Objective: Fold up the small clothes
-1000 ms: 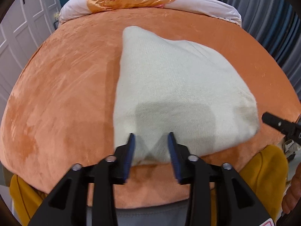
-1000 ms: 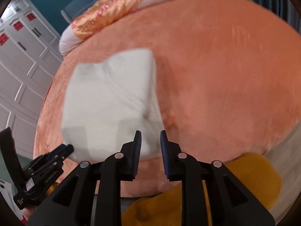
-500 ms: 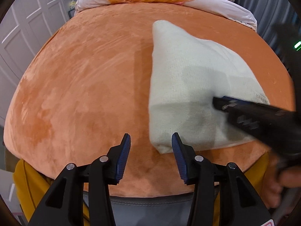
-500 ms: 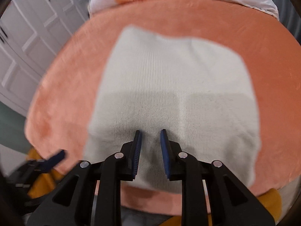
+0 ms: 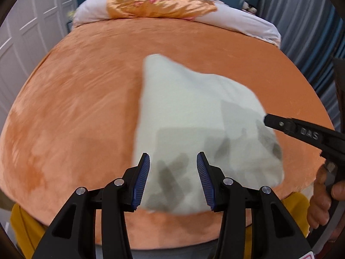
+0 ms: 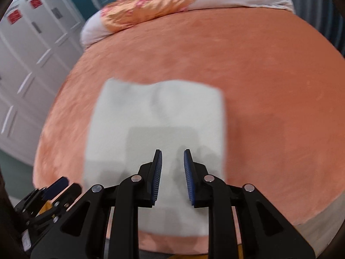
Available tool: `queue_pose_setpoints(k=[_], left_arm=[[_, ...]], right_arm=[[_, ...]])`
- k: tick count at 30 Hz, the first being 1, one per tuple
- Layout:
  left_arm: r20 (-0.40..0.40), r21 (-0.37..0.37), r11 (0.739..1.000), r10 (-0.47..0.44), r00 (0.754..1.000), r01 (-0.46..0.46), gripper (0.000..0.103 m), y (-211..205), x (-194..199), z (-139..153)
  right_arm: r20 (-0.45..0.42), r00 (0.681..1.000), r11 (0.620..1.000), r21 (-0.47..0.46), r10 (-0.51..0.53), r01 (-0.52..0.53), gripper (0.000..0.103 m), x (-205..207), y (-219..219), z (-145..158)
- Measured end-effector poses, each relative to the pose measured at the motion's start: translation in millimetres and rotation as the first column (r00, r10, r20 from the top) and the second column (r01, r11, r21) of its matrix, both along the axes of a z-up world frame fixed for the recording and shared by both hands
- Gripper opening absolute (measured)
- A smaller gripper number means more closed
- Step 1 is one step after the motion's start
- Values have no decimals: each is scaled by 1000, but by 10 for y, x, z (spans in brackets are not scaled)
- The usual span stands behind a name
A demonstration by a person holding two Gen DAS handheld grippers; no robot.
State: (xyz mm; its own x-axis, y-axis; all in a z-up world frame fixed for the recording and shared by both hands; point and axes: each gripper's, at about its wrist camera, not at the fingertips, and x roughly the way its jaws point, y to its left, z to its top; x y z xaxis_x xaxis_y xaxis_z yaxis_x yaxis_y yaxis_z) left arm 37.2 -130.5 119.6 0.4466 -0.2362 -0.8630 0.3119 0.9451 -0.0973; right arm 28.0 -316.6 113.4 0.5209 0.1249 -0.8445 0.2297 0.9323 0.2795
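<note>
A cream knitted garment (image 5: 194, 116), folded into a compact rectangle, lies flat on the orange bedspread (image 5: 75, 108); it also shows in the right wrist view (image 6: 155, 118). My left gripper (image 5: 173, 179) is open and empty above the garment's near left corner. My right gripper (image 6: 172, 177) is open and empty above the garment's near edge; its black tip shows in the left wrist view (image 5: 280, 124) at the garment's right edge. The left gripper shows low on the left in the right wrist view (image 6: 54, 187).
A gold floral pillow (image 5: 159, 4) and white bedding (image 5: 248, 26) lie at the bed's far end. White wardrobe doors (image 6: 25, 49) stand on the left. Blue-grey curtains (image 5: 301, 21) hang on the right. Yellow clothing (image 5: 25, 226) shows below the bed's near edge.
The left gripper has swung right, back over the garment's near left corner. The right gripper has opened a little wider and pulled back toward the garment's near edge. The garment lies still.
</note>
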Motion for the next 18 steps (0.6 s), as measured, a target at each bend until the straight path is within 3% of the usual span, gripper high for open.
queue_pose_setpoints(k=[3, 7, 10, 15, 18], left_arm=[[-18, 30, 1000, -5, 1000, 5, 45, -218, 97, -123], [30, 104, 995, -4, 1000, 1, 47, -360, 153, -230], [46, 130, 992, -8, 999, 2, 49, -385, 143, -248], [62, 148, 989, -20, 998, 11, 51, -410, 108, -275], [68, 156, 988, -29, 997, 18, 52, -422, 96, -288]], right_arm=[[-46, 999, 1000, -13, -5, 4, 21, 130, -47, -184], [-133, 991, 996, -74, 37, -47, 20, 348, 53, -635], [-133, 990, 990, -125, 54, -71, 20, 359, 126, -546], [-46, 999, 999, -34, 0, -1, 21, 20, 38, -220], [-62, 998, 999, -23, -30, 29, 21, -229, 54, -312]])
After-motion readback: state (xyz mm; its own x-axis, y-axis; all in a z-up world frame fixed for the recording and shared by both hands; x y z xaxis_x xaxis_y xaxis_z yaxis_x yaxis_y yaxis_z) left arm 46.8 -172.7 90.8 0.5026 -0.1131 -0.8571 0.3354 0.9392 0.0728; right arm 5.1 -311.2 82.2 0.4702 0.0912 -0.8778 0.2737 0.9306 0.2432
